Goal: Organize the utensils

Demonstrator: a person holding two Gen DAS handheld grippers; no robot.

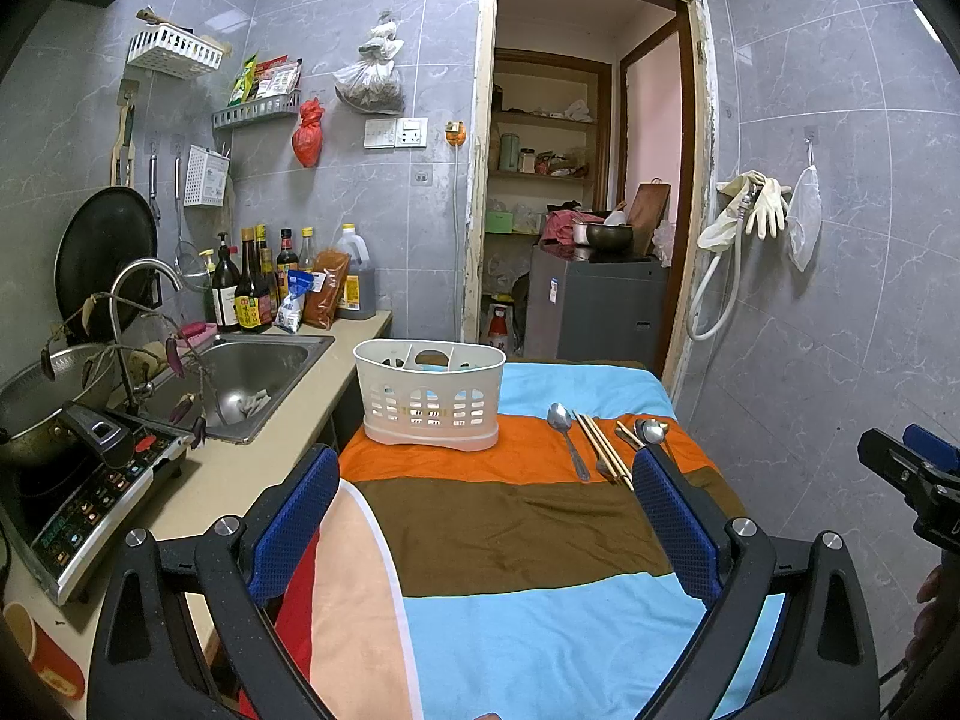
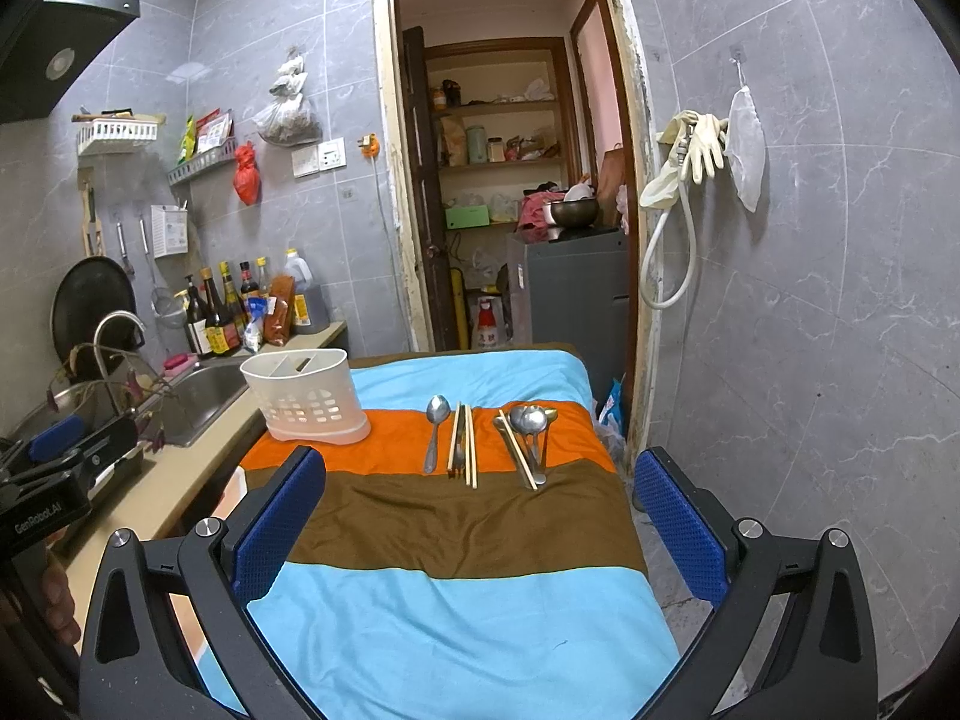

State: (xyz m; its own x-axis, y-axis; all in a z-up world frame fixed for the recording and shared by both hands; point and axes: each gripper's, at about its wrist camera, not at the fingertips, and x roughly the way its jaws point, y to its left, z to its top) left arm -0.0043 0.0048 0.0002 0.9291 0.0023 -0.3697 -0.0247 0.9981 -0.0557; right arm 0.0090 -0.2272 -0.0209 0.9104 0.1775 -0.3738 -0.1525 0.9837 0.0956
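Both of my grippers hang above the striped cloth (image 2: 456,540) with nothing between their pads: my left gripper (image 1: 486,516) has its jaws spread wide at the bottom of the left wrist view, and my right gripper (image 2: 480,516) is spread just as wide in its own view. The white caddy (image 1: 429,393) stands upright on the orange stripe, left of centre in the frame, its slotted compartments facing up so utensils can drop in handle-first. To its right, well apart from it, a lone spoon (image 2: 436,429) lies bowl away from me, just beside a pair of chopsticks (image 2: 470,447) with a fork (image 2: 459,456) between them. Farther right sits a cluster of spoons (image 2: 531,426) crossed by another chopstick. I judge that nothing has been sorted yet; the lone spoon looks the easiest first pick, since it lies clear of its neighbours.
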